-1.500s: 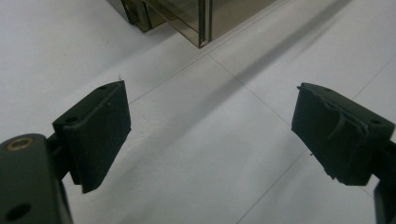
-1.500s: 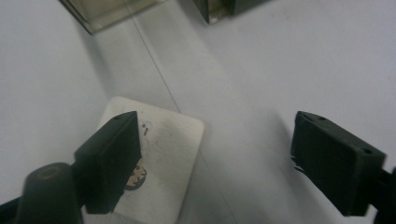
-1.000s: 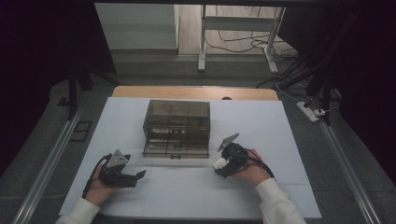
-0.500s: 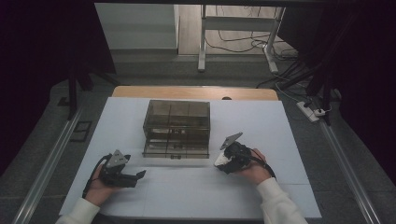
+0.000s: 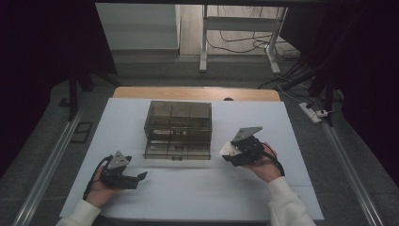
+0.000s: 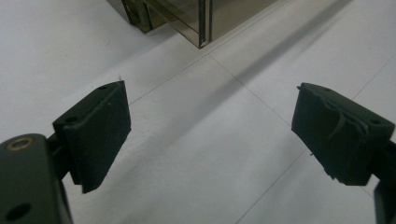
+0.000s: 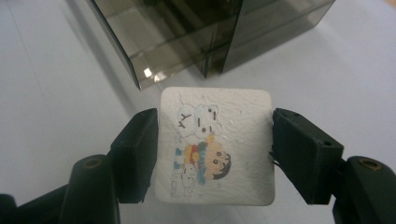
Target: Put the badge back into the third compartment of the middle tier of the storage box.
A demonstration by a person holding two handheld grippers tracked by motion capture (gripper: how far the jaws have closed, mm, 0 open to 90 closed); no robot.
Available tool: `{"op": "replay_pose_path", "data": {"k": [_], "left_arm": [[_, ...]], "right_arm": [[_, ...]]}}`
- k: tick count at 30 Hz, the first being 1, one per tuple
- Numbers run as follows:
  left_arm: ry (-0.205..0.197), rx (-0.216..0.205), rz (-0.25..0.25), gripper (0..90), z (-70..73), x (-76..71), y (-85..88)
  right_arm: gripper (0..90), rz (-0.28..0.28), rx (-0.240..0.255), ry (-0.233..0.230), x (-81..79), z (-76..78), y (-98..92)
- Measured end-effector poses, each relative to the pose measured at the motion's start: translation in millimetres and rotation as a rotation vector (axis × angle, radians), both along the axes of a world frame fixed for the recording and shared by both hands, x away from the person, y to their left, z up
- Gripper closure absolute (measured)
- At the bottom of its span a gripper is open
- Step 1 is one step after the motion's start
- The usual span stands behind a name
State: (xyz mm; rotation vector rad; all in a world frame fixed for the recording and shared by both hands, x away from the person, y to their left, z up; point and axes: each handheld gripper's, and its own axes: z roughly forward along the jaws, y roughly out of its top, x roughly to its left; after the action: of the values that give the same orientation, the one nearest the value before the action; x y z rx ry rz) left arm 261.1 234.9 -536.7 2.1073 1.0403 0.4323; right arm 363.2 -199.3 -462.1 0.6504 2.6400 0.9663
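A person sits at a white bench (image 5: 197, 188) and holds a hand-held gripper in each hand.

The right hand-held gripper (image 7: 215, 154) holds a small white square pad (image 7: 215, 147) between its two black jaws. One jaw presses on each side of the pad. The pad has a cartoon child and a little white bear drawn on it. In the high view the right hand-held gripper (image 5: 237, 151) is lifted a bit above the bench, just to the right of a smoky clear plastic box (image 5: 178, 129), and the white pad (image 5: 229, 149) shows at its tip.

The plastic box stands in the middle of the bench. It has small drawers or sections inside. In the right gripper view the box (image 7: 205, 32) is close, just past the pad.

The left hand-held gripper (image 5: 136, 178) rests low near the front left of the bench, well apart from the box. In the left gripper view its jaws (image 6: 210, 135) are spread wide with nothing between them, just bare white bench below.
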Motion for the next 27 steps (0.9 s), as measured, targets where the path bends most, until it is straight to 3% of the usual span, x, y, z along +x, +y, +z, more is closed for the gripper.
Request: {"op": "replay_pose_path", "data": {"k": [10,27], "left_arm": [[0.0,-0.001,0.0,12.0,0.0,0.1,-0.1],[-0.001,-0.002,0.002,12.0,0.6,0.3,-0.1]], "right_arm": [[33.4,0.012,0.076,-0.051,-3.5,14.6,-1.6],[33.4,0.039,0.147,-0.118,-5.6,27.5,6.5]]}}
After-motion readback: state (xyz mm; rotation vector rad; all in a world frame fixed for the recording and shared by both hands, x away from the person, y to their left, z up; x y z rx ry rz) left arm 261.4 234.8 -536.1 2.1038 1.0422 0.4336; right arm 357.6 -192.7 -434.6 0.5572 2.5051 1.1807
